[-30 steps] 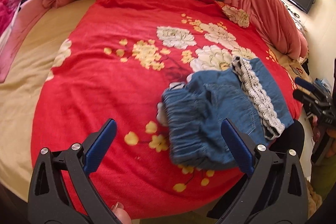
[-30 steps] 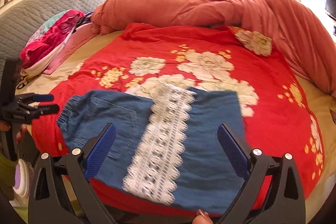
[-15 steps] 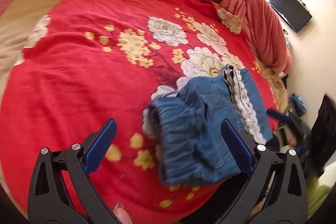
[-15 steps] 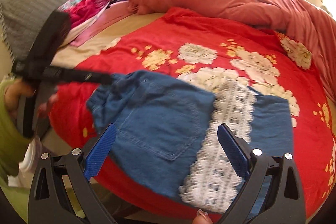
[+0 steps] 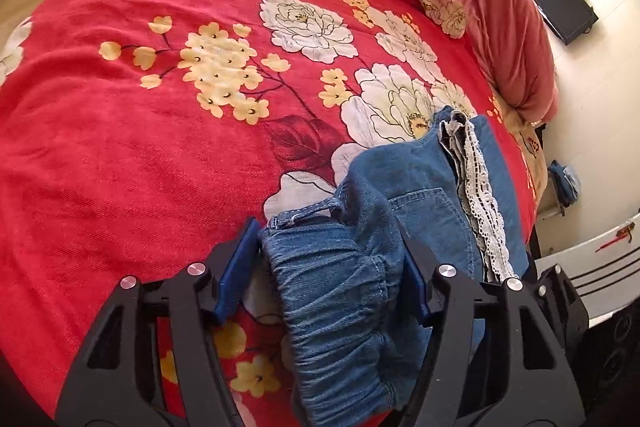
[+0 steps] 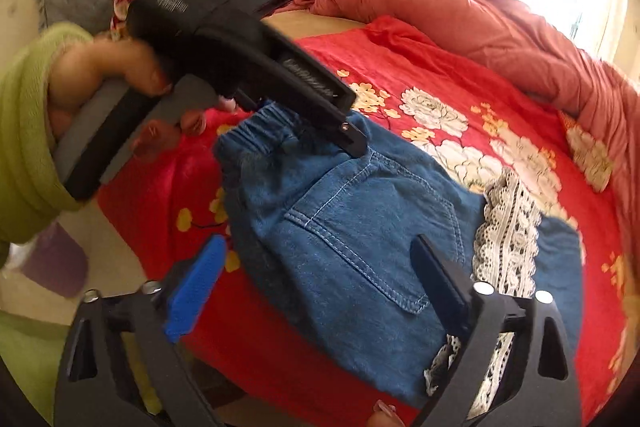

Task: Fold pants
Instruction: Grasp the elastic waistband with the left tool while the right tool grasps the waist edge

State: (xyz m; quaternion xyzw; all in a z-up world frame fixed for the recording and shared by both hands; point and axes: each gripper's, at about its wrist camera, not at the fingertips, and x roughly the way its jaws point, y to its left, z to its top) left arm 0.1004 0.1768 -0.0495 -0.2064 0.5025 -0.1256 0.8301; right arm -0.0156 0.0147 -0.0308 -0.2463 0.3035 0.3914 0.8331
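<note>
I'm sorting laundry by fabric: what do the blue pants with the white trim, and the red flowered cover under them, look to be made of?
The blue pants look like soft matte denim: twill weave, pale contrast stitching around a patch pocket, gathered elastic waistband. The white trim looks like openwork lace, probably cotton. The red flowered cover looks like a napped, slightly fuzzy woven blanket with a printed pattern; its fibre cannot be told.

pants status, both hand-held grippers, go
Left hand-held gripper straddling pants waistband, jaws not shut. Right hand-held gripper open over pocket. Nothing in the way.
</note>
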